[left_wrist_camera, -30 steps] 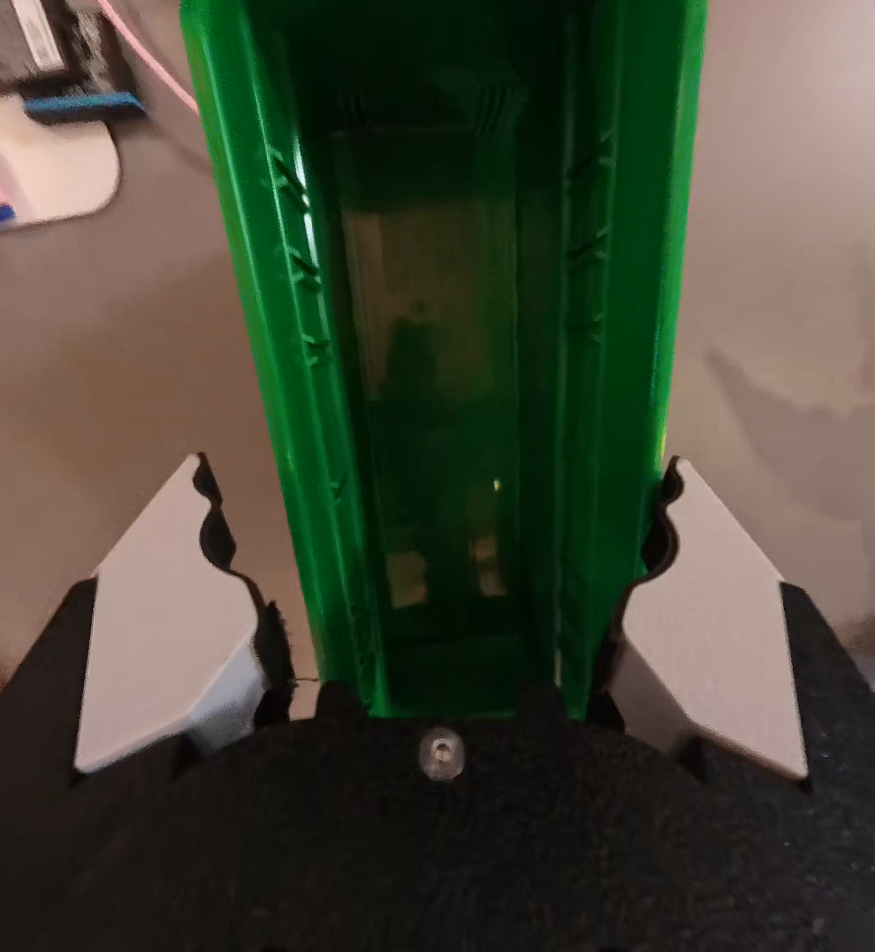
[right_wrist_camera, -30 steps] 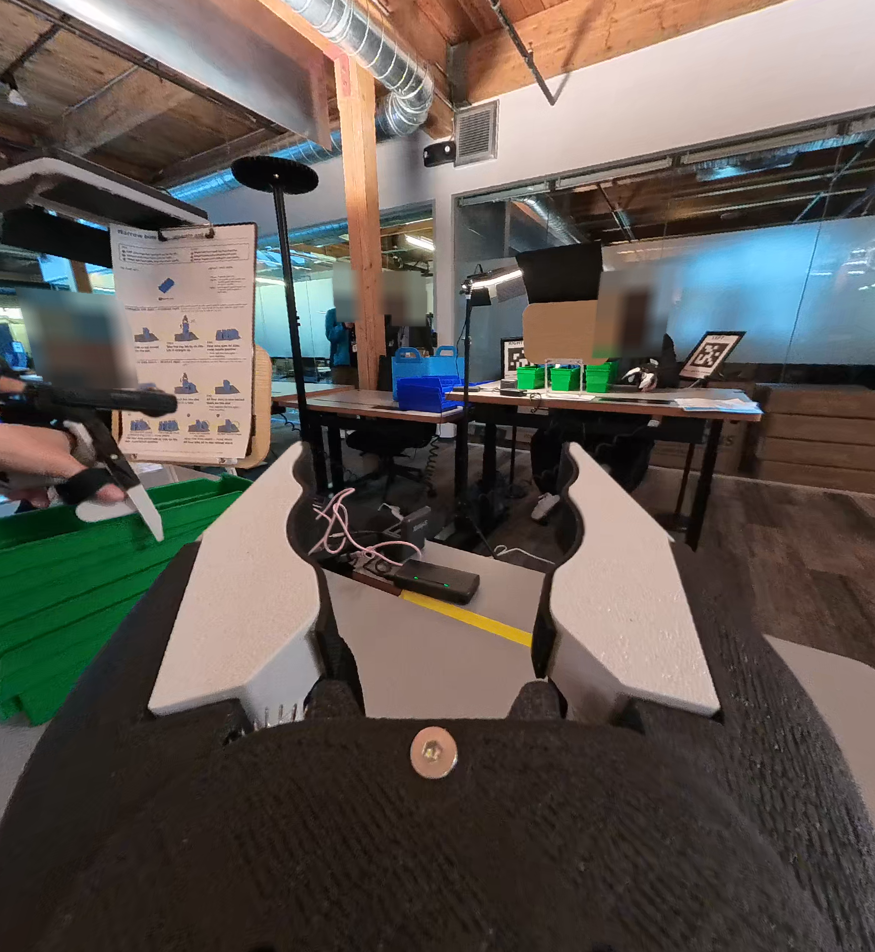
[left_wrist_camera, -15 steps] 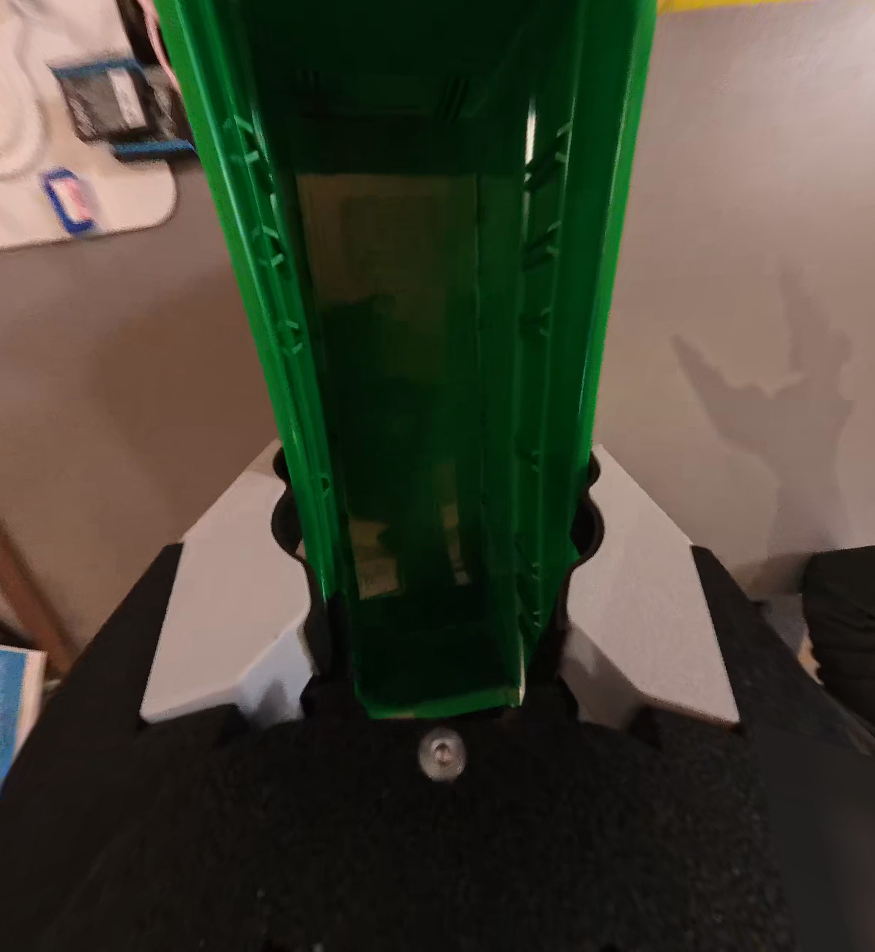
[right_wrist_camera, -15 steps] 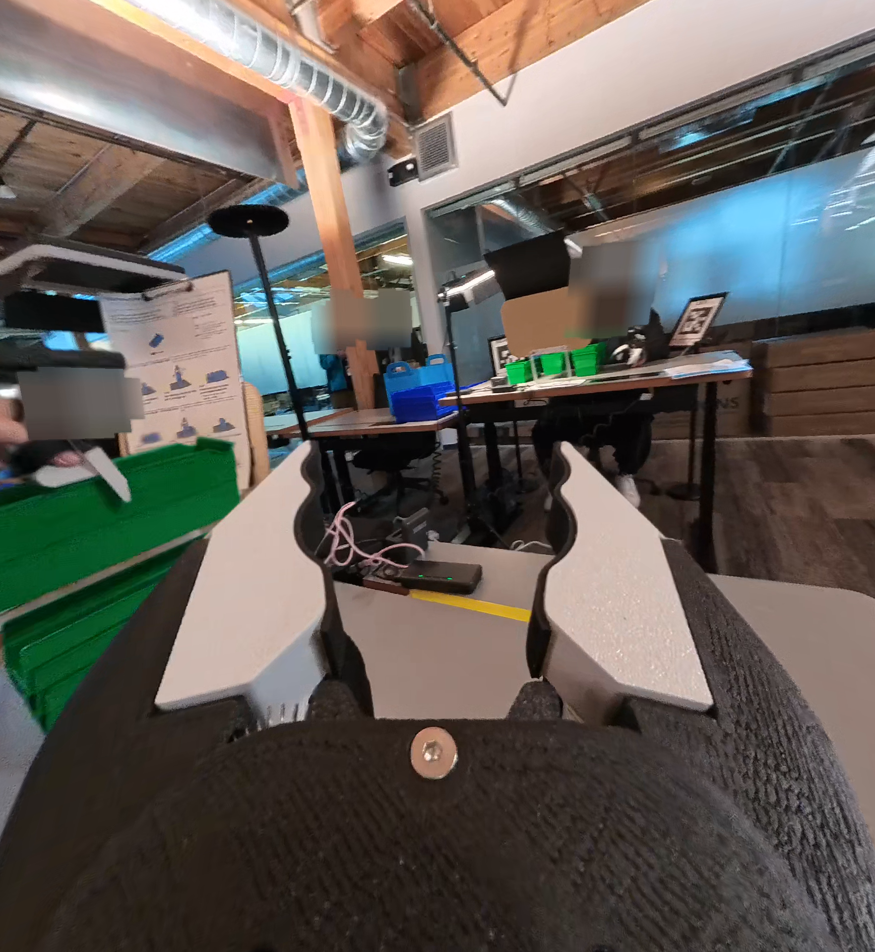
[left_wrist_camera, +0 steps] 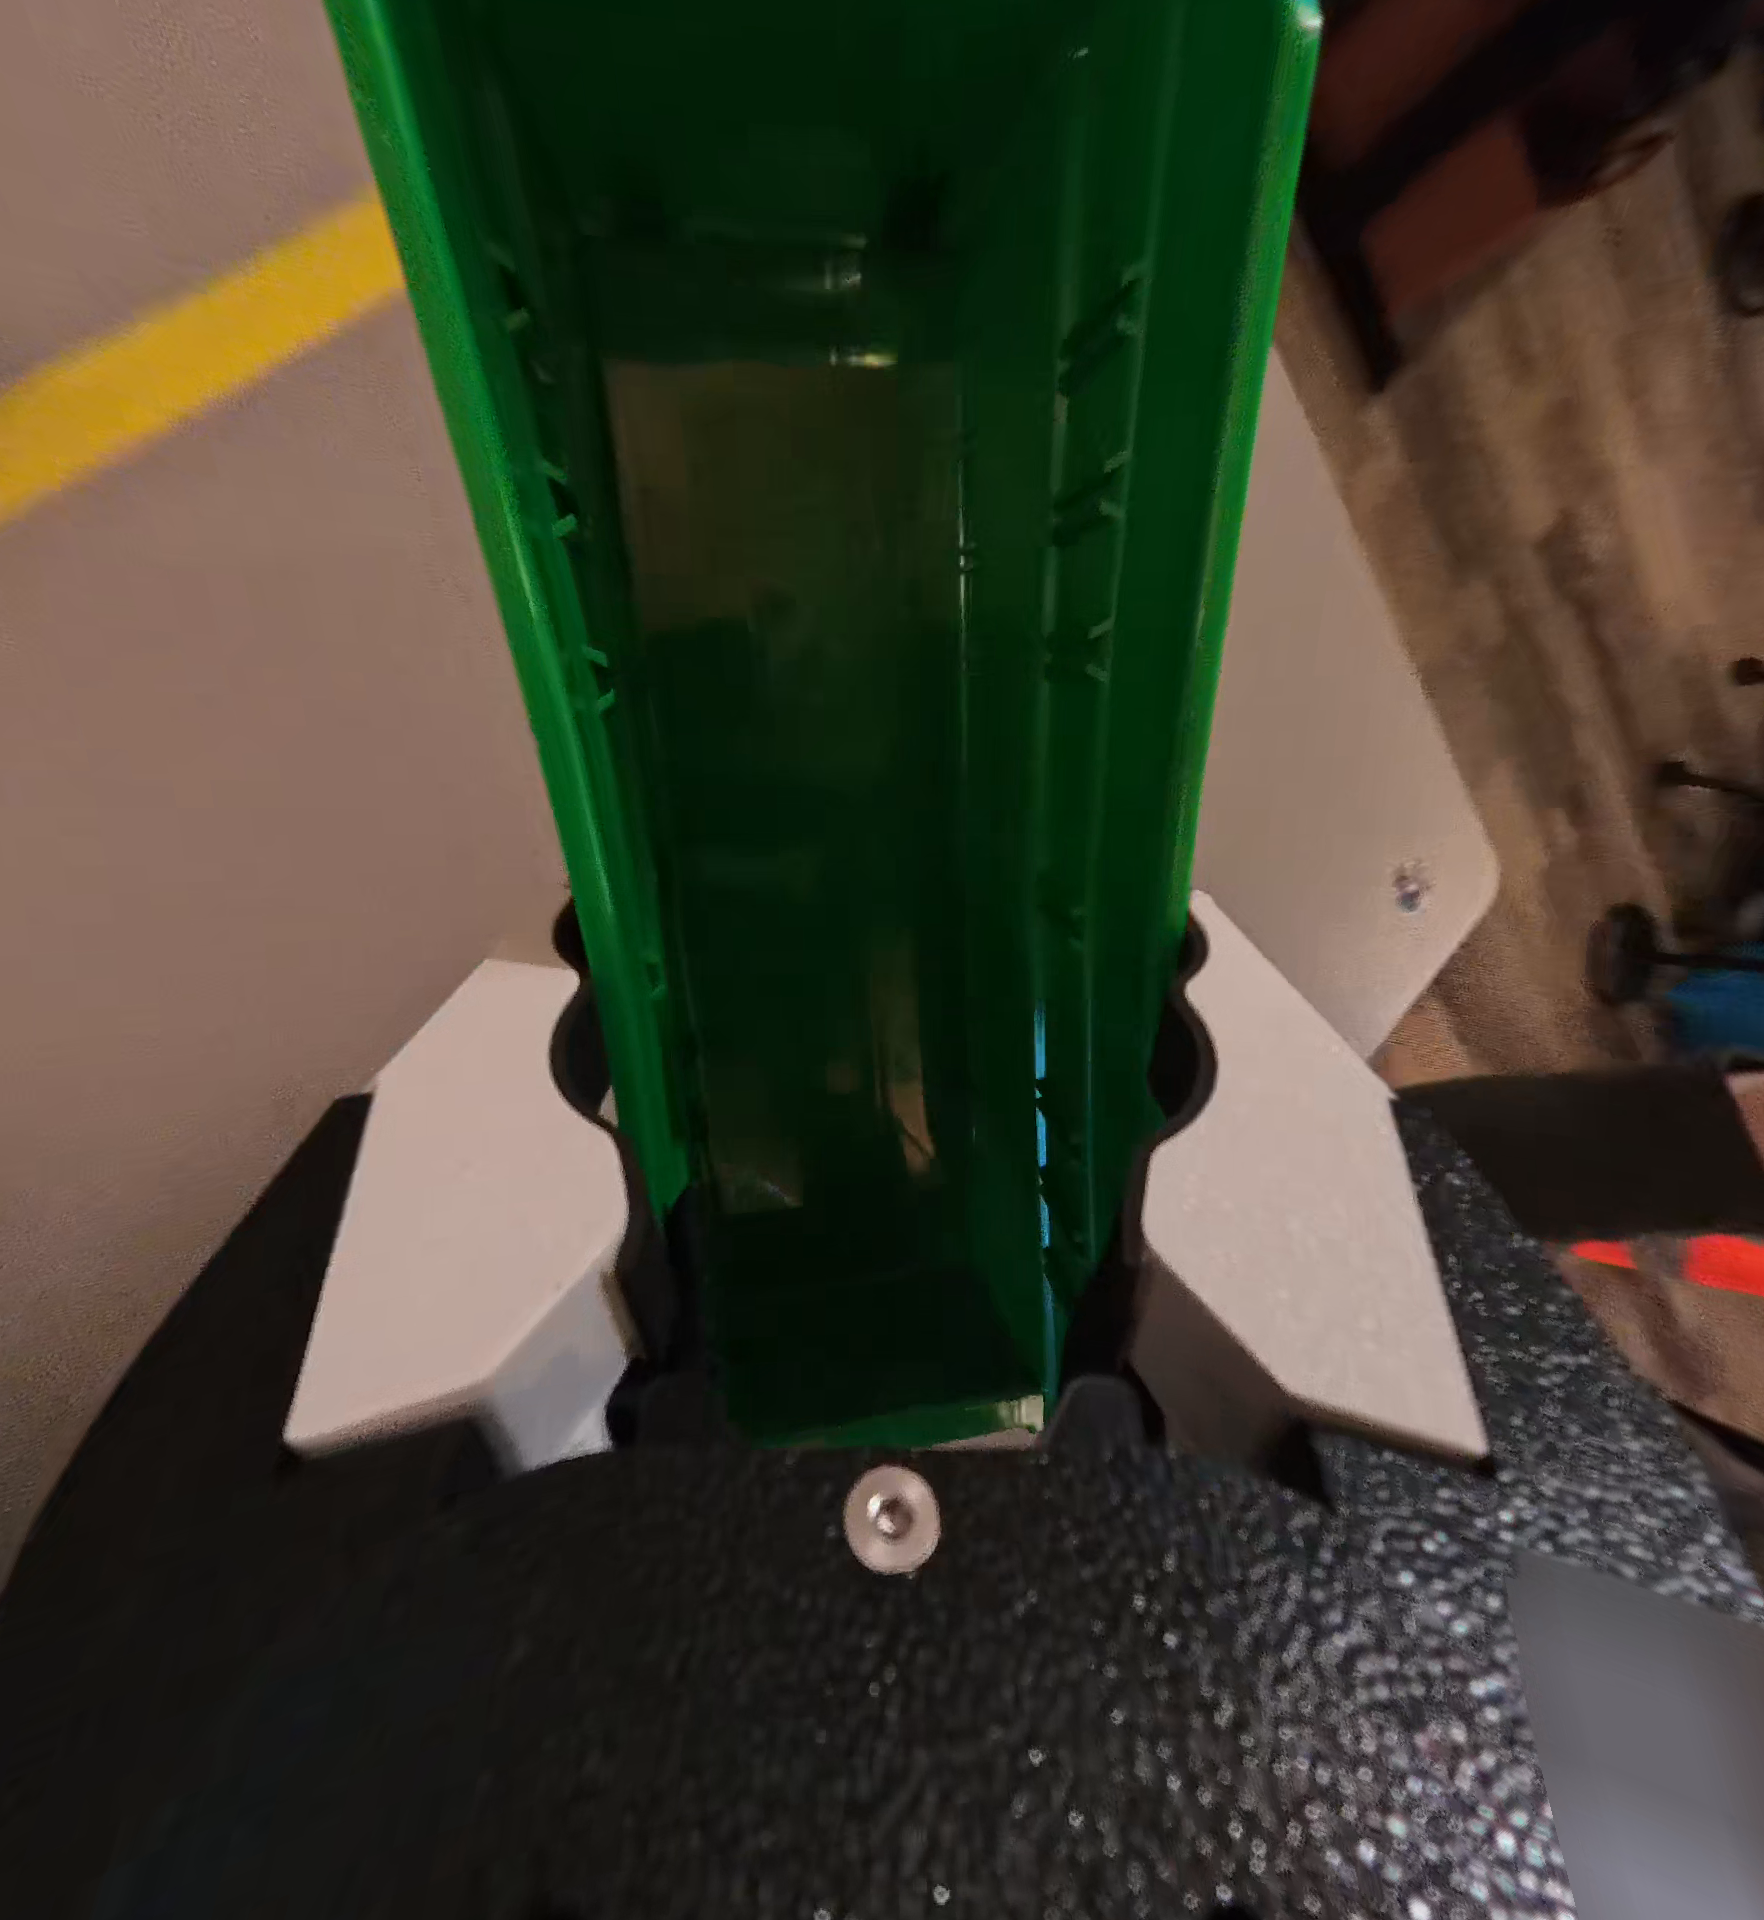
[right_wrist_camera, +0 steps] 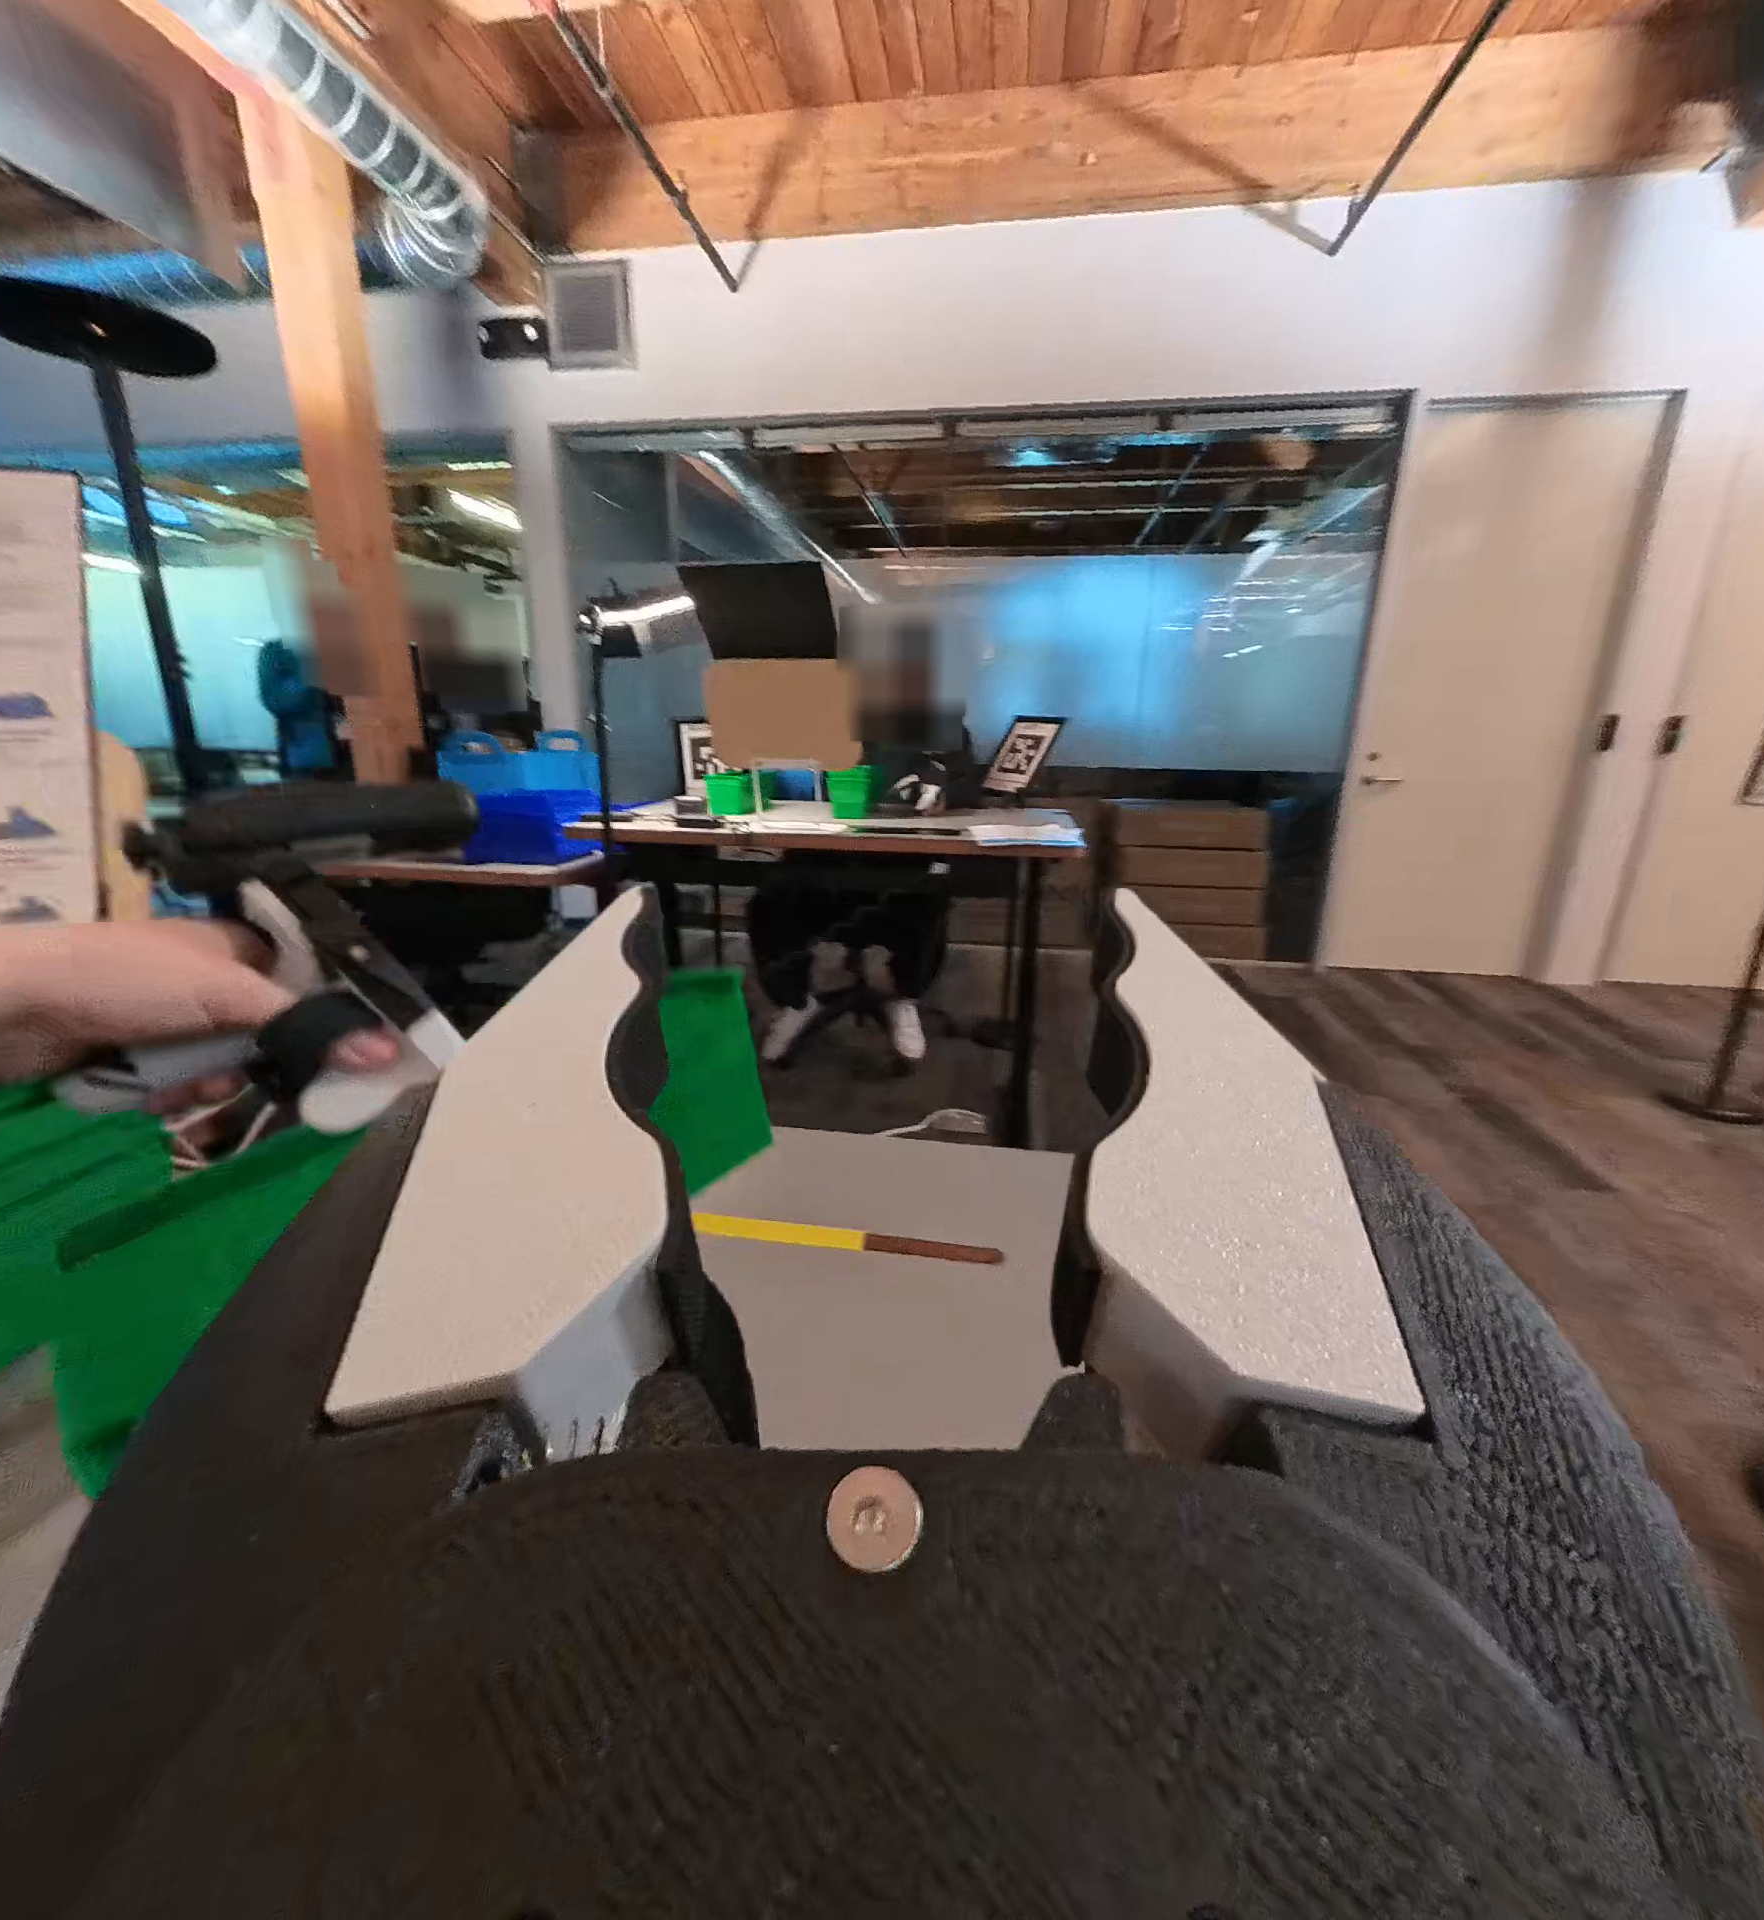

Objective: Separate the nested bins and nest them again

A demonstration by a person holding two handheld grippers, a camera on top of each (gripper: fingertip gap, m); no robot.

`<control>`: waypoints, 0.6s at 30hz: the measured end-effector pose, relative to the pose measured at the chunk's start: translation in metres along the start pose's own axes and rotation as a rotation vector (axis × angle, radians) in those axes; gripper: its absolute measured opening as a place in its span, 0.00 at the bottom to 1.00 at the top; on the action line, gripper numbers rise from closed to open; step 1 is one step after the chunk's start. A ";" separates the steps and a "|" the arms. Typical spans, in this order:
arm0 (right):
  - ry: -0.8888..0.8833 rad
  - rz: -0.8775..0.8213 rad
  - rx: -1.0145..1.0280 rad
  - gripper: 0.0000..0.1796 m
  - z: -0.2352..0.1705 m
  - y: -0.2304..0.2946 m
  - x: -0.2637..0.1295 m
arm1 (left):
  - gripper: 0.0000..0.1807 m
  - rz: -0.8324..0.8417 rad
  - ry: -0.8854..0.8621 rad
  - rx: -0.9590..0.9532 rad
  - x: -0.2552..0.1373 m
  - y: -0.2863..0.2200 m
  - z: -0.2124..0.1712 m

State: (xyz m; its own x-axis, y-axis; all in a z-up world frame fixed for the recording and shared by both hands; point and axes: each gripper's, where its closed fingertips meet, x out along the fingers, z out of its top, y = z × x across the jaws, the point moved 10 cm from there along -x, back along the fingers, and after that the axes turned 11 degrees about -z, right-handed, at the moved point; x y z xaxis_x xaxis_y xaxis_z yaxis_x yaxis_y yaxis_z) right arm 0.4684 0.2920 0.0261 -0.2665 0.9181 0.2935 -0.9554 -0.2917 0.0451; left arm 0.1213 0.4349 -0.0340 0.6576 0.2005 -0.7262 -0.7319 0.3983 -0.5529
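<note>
My left gripper [left_wrist_camera: 878,925] is shut on the near end of a long green bin [left_wrist_camera: 857,520], which points straight ahead with its open inside facing the camera, held above the grey table [left_wrist_camera: 182,779]. In the right wrist view the left gripper [right_wrist_camera: 338,1018] and a hand hold this bin [right_wrist_camera: 712,1070] across the left side. More green bins [right_wrist_camera: 16,1174] lie behind it at the far left. My right gripper [right_wrist_camera: 878,914] is open and empty above the table [right_wrist_camera: 888,1351].
A yellow tape stripe [right_wrist_camera: 774,1231] crosses the table's far part; it also shows in the left wrist view [left_wrist_camera: 130,374]. The table's rounded corner [left_wrist_camera: 1418,883] and the wood floor are to the right. Desks, a lamp stand and seated people are in the background.
My left gripper has closed on the green bin and lifted it, swinging it to the right over the yellow stripe. My right gripper has turned right and stays open.
</note>
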 end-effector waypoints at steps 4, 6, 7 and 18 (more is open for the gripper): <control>-0.018 -0.047 0.019 0.46 0.003 -0.017 -0.008 | 0.59 -0.040 -0.001 -0.152 0.100 0.005 0.007; -0.041 -0.032 0.058 0.45 0.004 -0.020 -0.010 | 0.60 0.039 -0.012 -0.251 0.132 0.012 0.004; -0.049 -0.022 0.067 0.45 0.004 -0.020 -0.010 | 0.61 0.094 -0.015 -0.282 0.142 0.015 0.002; 0.017 0.084 0.055 0.51 -0.006 -0.002 0.009 | 0.88 0.049 -0.161 -0.095 0.152 -0.017 0.004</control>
State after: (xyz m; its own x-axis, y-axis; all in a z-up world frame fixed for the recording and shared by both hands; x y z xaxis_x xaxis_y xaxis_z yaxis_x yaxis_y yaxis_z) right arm 0.4674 0.3028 0.0233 -0.3481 0.8940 0.2821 -0.9212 -0.3820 0.0739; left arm 0.2345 0.4622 -0.1332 0.6349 0.3611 -0.6830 -0.7726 0.2996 -0.5597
